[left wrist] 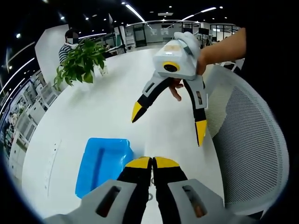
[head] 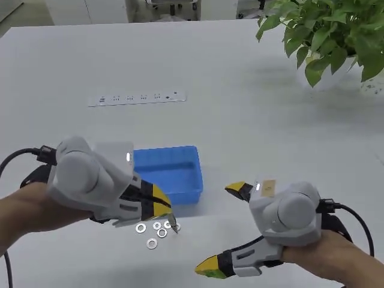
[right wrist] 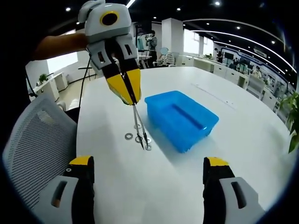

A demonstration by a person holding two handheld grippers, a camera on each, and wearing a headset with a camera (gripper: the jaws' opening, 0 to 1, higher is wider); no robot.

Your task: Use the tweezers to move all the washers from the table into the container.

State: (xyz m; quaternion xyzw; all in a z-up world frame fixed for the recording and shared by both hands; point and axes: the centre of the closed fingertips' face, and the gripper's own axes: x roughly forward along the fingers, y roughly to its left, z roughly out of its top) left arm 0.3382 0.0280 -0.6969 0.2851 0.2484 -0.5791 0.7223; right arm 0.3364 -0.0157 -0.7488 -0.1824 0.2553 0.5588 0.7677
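A: Can't make out a washer between the tweezers (right wrist: 138, 123) tips. Clamped in the left gripper (right wrist: 125, 86) jaws, tips down among the washers (right wrist: 135, 138) on the worktop (head: 240, 120).
B: Just beside the container (head: 171, 171) near wall. Right gripper (head: 225, 230) jaws wide apart. Plenty of bare worktop beyond.
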